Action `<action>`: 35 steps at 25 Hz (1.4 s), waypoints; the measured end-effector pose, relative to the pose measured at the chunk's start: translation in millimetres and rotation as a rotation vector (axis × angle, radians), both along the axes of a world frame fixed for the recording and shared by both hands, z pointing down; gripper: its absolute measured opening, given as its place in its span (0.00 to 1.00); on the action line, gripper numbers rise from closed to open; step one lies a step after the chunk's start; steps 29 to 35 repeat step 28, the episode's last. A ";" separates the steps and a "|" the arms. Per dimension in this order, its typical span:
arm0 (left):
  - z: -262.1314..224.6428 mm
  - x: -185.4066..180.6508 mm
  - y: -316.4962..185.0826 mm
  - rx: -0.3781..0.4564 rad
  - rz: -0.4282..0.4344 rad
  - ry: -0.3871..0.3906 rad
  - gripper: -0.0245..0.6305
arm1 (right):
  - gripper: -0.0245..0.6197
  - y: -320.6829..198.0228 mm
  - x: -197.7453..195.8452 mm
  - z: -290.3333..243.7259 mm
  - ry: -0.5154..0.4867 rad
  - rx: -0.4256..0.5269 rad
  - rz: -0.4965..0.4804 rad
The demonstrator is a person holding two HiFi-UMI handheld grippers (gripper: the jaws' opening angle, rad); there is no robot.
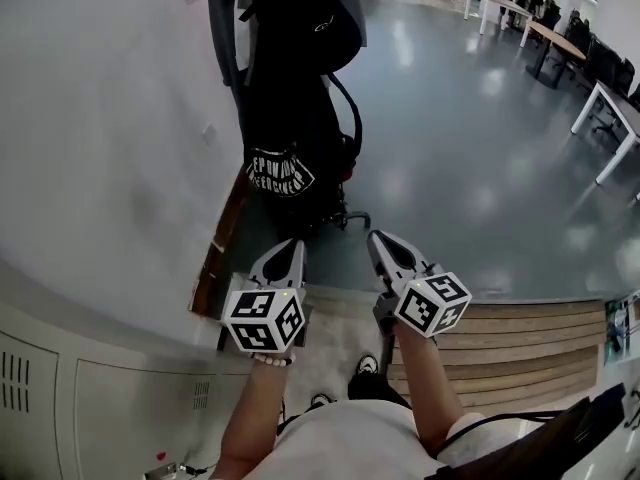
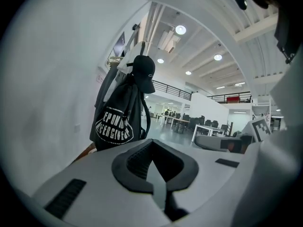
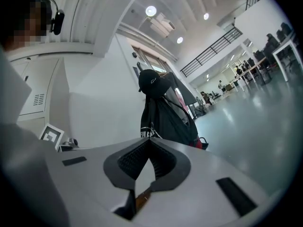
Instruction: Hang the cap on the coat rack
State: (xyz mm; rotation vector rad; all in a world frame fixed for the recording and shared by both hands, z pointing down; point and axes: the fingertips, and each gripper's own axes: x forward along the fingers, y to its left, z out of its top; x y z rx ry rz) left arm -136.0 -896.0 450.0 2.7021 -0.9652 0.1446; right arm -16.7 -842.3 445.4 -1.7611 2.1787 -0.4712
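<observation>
Cap: there it is, the black cap (image 2: 144, 72), sitting on top of the coat rack (image 1: 345, 218) and crowning everything that hangs there.
Cap, from the right: same story in the right gripper view, brim tipped down and clear of both grippers.
Cap, from the head view: harder to call; the dark rounded shape at the rack's top looks like it, seen from above.
Left gripper: the left gripper (image 1: 287, 253) is held low, well short of the rack, jaws pressed together with nothing between them.
Right gripper: the right gripper (image 1: 388, 248) rides level with it on the rack's open-floor side, jaws likewise closed on nothing.
Pair: the two sit side by side, apart from each other, both aimed towards the rack.
Black bag: a black bag (image 2: 113, 124) with a white printed badge hangs on the rack below the cap.
Grey garment: a grey garment (image 2: 105, 86) drapes on the wall side of the rack, beside the bag.
Wall: a plain white wall (image 1: 110, 118) runs right behind the rack.
Floor: a glossy grey floor (image 1: 470, 168) spreads out from the rack, and the desks (image 1: 600, 98) stand well away across it.
Wooden step: a wooden step (image 1: 520, 338) lies on the near side of the rack, under the right gripper.
</observation>
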 end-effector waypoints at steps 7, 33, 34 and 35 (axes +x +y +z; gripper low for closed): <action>16.6 -30.8 32.4 -0.047 0.066 0.018 0.04 | 0.04 44.5 -43.6 12.5 0.021 -0.050 0.043; 0.9 -13.3 78.4 -0.014 0.084 0.060 0.04 | 0.04 78.4 -45.5 -20.9 0.055 -0.009 0.000; 0.9 -13.3 78.4 -0.014 0.084 0.060 0.04 | 0.04 78.4 -45.5 -20.9 0.055 -0.009 0.000; 0.9 -13.3 78.4 -0.014 0.084 0.060 0.04 | 0.04 78.4 -45.5 -20.9 0.055 -0.009 0.000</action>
